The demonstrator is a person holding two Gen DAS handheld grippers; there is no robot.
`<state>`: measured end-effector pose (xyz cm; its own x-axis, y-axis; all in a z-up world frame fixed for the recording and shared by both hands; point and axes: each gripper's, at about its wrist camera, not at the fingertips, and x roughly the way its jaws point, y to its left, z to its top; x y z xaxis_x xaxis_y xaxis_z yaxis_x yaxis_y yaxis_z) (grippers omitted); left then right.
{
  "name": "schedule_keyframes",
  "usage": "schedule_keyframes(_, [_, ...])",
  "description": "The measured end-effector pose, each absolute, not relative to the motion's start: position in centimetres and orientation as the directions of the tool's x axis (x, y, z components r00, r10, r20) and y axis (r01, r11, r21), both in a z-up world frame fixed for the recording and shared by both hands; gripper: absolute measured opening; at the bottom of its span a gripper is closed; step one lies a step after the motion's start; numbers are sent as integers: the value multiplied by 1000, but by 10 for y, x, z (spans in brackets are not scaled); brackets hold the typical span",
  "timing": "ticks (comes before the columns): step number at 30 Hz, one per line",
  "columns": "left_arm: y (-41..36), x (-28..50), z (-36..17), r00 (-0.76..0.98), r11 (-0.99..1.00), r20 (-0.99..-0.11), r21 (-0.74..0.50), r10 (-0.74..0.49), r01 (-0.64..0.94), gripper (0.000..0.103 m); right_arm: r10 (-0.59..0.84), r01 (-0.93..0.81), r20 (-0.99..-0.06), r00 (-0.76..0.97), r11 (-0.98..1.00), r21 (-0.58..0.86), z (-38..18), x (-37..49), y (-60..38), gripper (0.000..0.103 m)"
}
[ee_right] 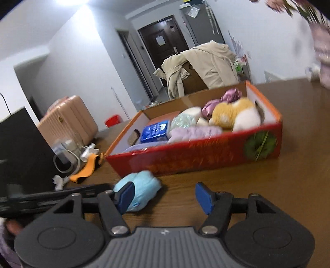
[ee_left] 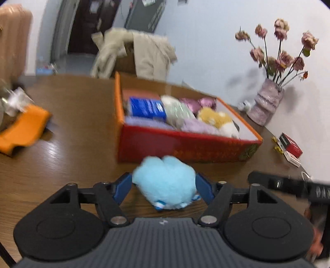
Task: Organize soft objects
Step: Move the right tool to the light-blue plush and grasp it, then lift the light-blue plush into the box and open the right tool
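While most soft things already fill the box, a blue plush remains on the tabletop, seemingly unpinched between the spread left hand-held gripper; the right hand-held gripper is spread, empty.

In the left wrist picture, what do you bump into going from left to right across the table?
Orange thing → blue fluffy toy between the left tongs → red box → vase of dried roses → small red-and-black packet.

white walls, brown wooden table. dark door seen at the far end, beige coat draped over a chair. pink suitcase stood by the wall, vase of dried roses set in the table corner. bright ceiling light overhead.
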<state>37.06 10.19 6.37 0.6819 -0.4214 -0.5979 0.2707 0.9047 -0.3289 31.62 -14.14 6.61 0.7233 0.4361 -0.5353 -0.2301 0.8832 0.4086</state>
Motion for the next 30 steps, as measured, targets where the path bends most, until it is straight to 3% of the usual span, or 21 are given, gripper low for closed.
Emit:
schedule_keyframes(7, [118, 381, 55, 701, 889, -576, -415, -421, 193, 68, 409, -179, -562, 719, 890, 419, 48, 347, -124, 64])
schedule_keyframes(10, [132, 379, 52, 703, 855, -543, -485, -460, 185, 68, 451, -184, -535, 714, 859, 478, 46, 369, -119, 64])
schedule_keyframes(17, [140, 381, 41, 655, 821, -564, -549, -503, 158, 68, 536, -232, -527, 659, 812, 535, 23, 402, -99, 59])
schedule_keyframes(20, [140, 388, 29, 627, 798, -570, -585, -530, 143, 56, 543, -246, -538, 645, 814, 526, 16, 401, -95, 57])
schedule_keyframes(23, [141, 390, 23, 598, 764, -561, -629, -573, 143, 42, 569, -270, -542, 619, 802, 534, 13, 401, -92, 38])
schedule_keyframes(30, [132, 384, 23, 620, 779, -544, -600, -565, 183, 39, 562, -281, -541, 626, 810, 515, 15, 394, -91, 35])
